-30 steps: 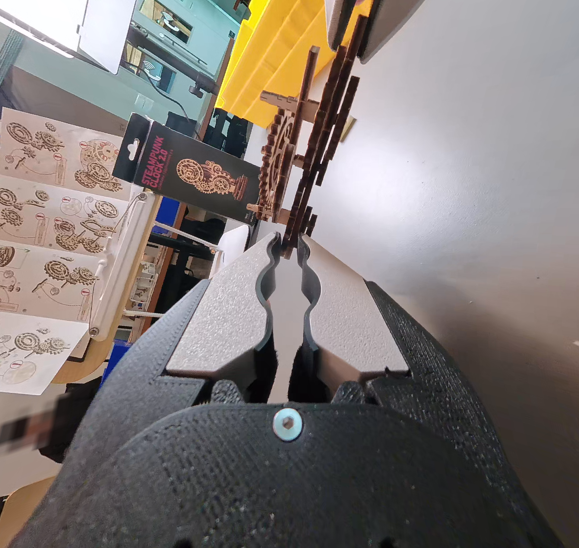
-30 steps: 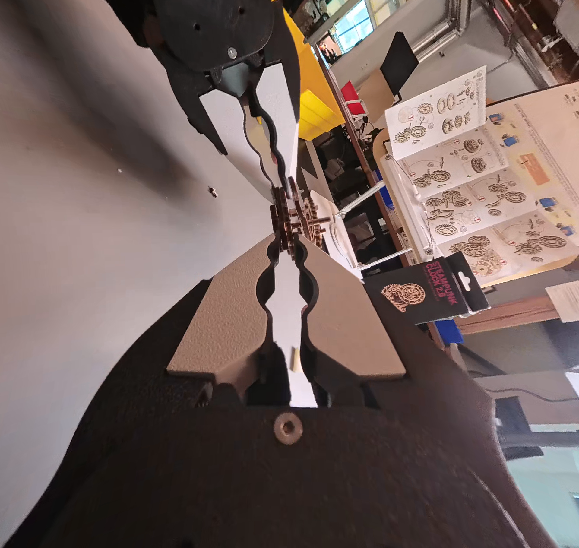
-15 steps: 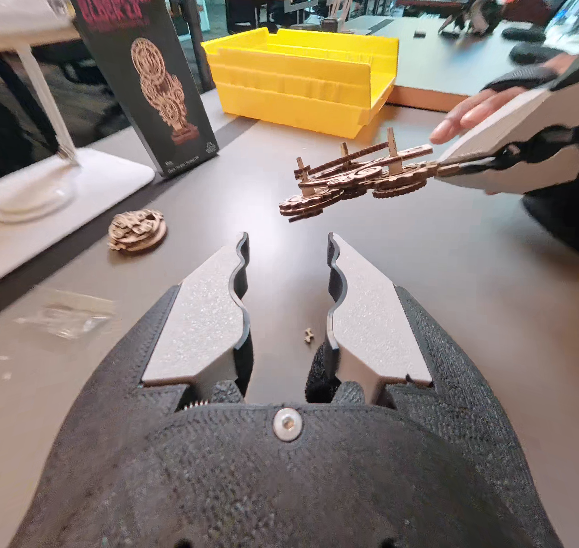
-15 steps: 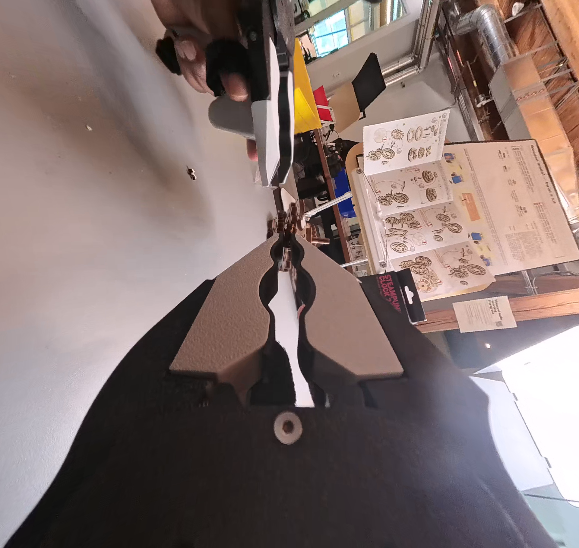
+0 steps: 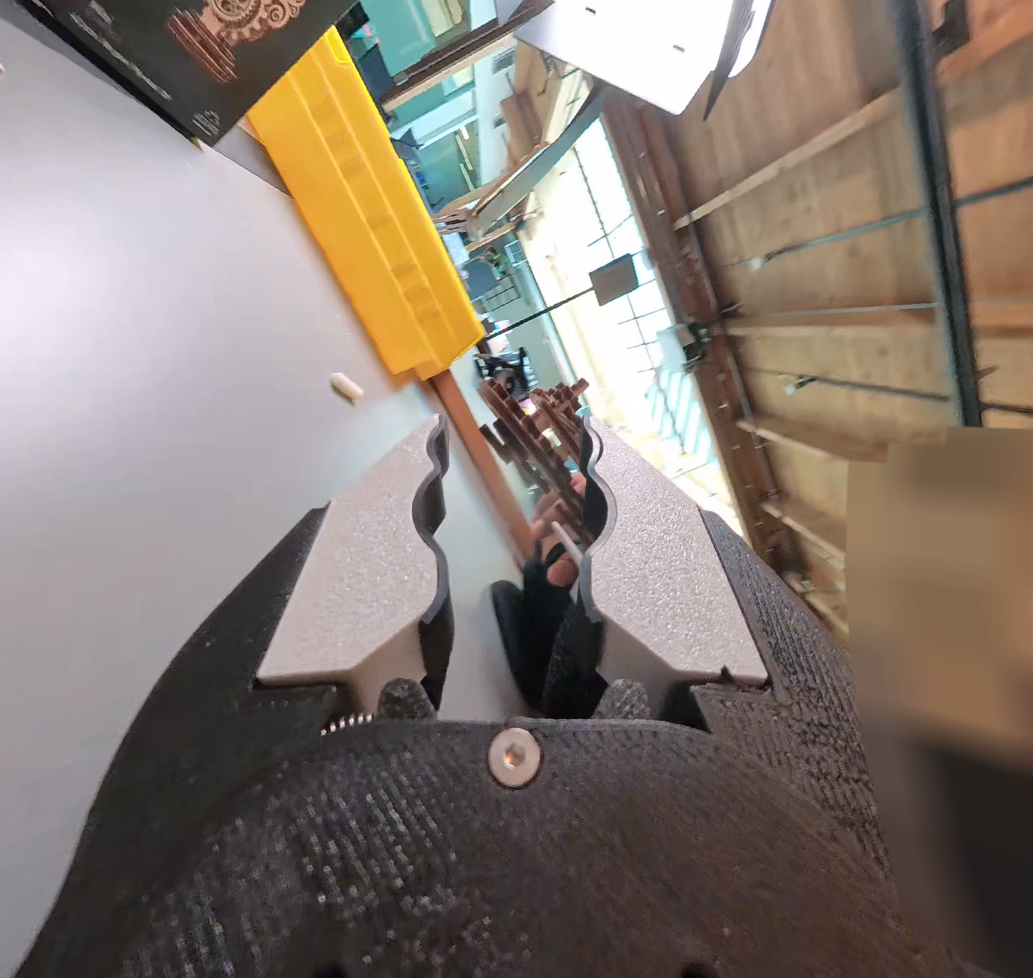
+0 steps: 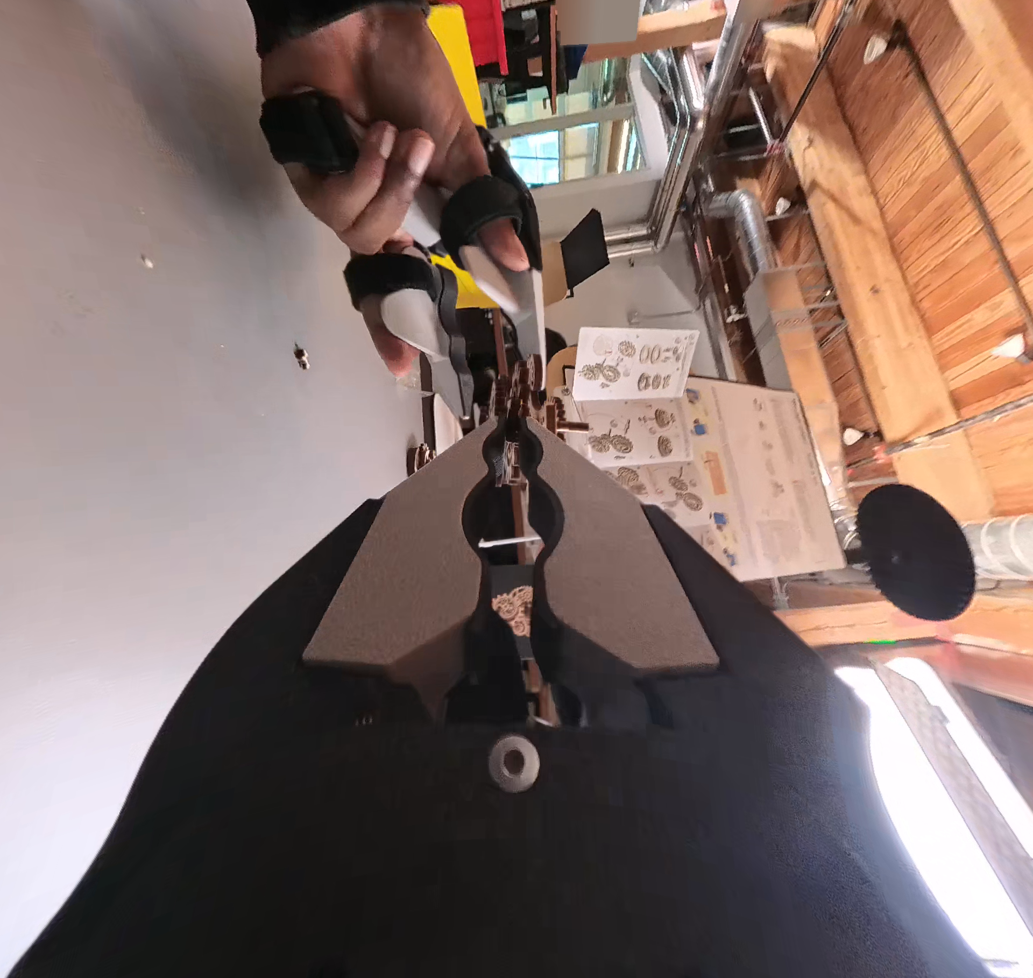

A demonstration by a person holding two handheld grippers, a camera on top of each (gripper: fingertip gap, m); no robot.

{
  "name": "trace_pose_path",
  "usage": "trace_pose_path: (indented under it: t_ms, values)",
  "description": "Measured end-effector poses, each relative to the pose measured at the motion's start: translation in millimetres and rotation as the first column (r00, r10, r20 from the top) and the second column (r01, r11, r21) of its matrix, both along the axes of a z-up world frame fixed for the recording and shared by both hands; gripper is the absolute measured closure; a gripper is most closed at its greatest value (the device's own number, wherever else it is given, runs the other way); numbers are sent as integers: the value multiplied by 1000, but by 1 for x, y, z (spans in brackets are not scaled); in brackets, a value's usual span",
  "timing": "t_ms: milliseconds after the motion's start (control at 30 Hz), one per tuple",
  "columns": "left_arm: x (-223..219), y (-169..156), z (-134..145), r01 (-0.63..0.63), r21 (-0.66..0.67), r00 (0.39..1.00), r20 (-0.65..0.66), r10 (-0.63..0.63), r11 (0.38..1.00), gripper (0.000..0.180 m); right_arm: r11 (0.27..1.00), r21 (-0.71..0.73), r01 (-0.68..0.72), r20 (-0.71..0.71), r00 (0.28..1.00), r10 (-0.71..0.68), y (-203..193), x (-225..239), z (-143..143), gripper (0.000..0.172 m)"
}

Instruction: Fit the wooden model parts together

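Since half a second ago my left gripper [image 5: 517, 436] has rolled over and swung in on the model, so that the table [image 5: 140, 336] now runs up the left of its view and the assembly sits right at its fingertips instead of well ahead of them. Nearest me in the right wrist view, my right gripper [image 6: 513, 430] is pressed together on the thin edge of the wooden gear assembly [image 6: 517, 392], its pads pinching the dark brown plate while the gears and a short peg stand out beyond the tips. The left gripper's fingers [image 5: 601, 459] are spread wide and pinch nothing; in the left wrist view the wooden gear assembly [image 5: 536, 425] lies between the tips but toward the right-hand finger, and I cannot tell whether that finger touches it. As I judge it, the coming move turns on this: the model's flat plates run along the line of both tools, edge-on, so the left fingers must straddle the stack squarely before closing. Farther off lie a small loose wooden part [image 6: 302, 357] on the table, then the yellow bin [image 5: 369, 224], the black kit box [image 5: 184, 17] and the instruction sheets [image 6: 699, 448].
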State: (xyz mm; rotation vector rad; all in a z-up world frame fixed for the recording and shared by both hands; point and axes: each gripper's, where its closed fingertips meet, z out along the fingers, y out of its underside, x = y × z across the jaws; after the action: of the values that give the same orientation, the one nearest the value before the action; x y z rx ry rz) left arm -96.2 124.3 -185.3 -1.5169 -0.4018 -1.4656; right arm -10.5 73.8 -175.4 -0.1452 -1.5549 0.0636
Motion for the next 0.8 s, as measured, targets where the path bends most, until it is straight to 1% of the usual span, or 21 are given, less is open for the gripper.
trace_pose_path:
  t_ms: [67,100,167,267,433,500,533,600,667,733,800]
  values:
    - [2,-1,4,24,3,996,86,-25,1000,138,999,51,-12,7,1000,12,-2,-1,-4,170]
    - [3,-2,4,36,0,994,106,-36,999,141,998,69,-16,16,1000,15,-1,-1,-7,170]
    - [5,-1,-1,46,-21,994,103,-44,999,150,994,102,-24,32,999,21,-2,-1,-13,170]
    - [3,0,-5,36,-34,992,121,-32,999,164,994,98,-37,43,999,33,-6,-2,-18,170]
    - [-1,1,-5,7,-36,993,117,-3,999,165,998,64,-6,44,999,3,3,-2,-21,169]
    - [-6,2,-2,-21,-26,993,115,24,999,166,999,37,6,51,999,-7,6,-2,-25,166]
    - [-10,2,-2,-39,-24,993,110,41,999,166,1000,11,6,60,998,-7,7,-2,-27,161]
    - [-19,3,-1,-80,-15,992,93,81,997,167,998,-65,4,90,996,2,8,-2,-32,160]
    - [-28,3,-2,-114,-8,992,45,115,993,168,980,-197,15,132,991,12,12,-3,-39,157]
    - [-38,3,-1,-164,14,986,-14,165,986,168,921,-388,44,170,985,24,19,-4,-42,152]
    - [-46,2,3,-201,51,974,-93,205,978,168,803,-591,75,184,982,44,21,-5,-36,149]
